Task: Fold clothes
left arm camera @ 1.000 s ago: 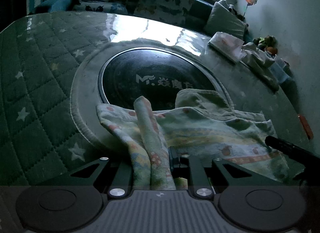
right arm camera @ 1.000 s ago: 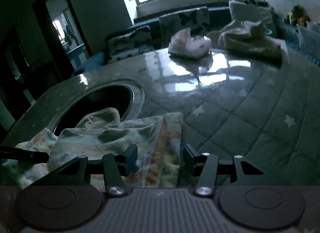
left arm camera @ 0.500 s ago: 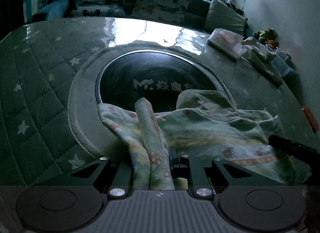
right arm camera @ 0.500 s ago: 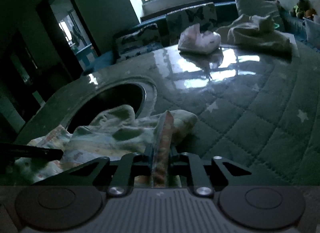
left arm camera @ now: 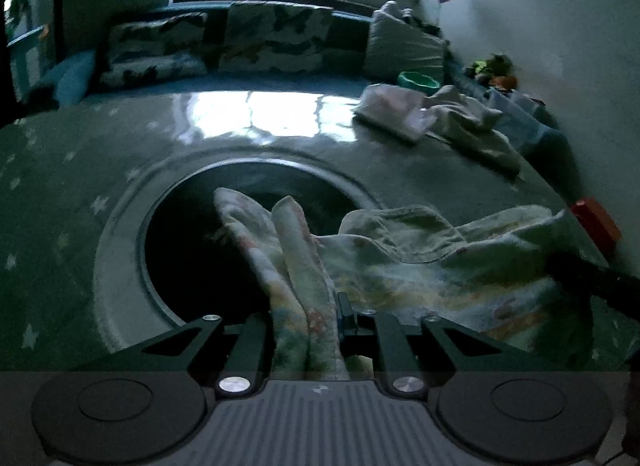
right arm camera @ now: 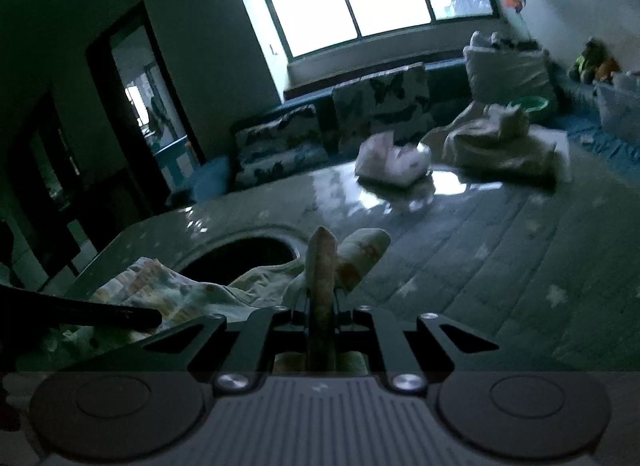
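A pale patterned garment [left arm camera: 420,266] is held up over the round dark inset [left arm camera: 224,242] of the table. My left gripper [left arm camera: 304,322] is shut on one bunched edge of it. My right gripper [right arm camera: 322,310] is shut on the opposite edge, which sticks up as a fold [right arm camera: 322,262] between the jaws. The rest of the garment [right arm camera: 168,294] sags to the left in the right wrist view. The other gripper shows as a dark bar in each view, in the left wrist view [left arm camera: 592,278] and in the right wrist view [right arm camera: 80,314].
The table has a quilted star-patterned cover [right arm camera: 520,250] and a glossy far part [left arm camera: 256,117]. Other clothes [left arm camera: 400,109] and a heap [right arm camera: 500,141] lie at the far side. A red object [left arm camera: 596,221] sits at the right edge. A sofa with cushions [left arm camera: 276,41] stands behind.
My right gripper has closed on the garment's edge. Both grippers have lifted, raising the garment off the table; the view now tilts up toward the window.
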Motion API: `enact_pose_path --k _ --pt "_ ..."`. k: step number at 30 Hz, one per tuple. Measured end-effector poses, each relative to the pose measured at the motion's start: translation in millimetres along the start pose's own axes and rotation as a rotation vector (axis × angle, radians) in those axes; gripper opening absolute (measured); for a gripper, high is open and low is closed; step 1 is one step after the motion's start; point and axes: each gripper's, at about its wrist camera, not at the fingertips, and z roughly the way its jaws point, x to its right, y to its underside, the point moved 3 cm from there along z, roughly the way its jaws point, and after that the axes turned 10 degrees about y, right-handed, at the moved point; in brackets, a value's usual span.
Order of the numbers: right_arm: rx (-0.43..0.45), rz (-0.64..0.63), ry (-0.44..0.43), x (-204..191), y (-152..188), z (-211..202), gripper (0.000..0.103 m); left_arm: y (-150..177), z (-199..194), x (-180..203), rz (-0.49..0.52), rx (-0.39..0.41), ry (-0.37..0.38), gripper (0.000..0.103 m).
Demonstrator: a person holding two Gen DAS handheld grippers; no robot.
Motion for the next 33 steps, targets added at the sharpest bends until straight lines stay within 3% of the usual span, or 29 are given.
enact_pose_path --k 17,33 --pt "0.113 -0.007 0.129 33.7 -30.0 -44.2 0.009 -32.5 24.5 72.2 0.177 0.015 0.054 0.014" --pt "0.158 -0.002 0.205 57.2 -36.5 -65.6 0.008 -37.5 43.3 110.4 0.268 0.009 0.086 0.014"
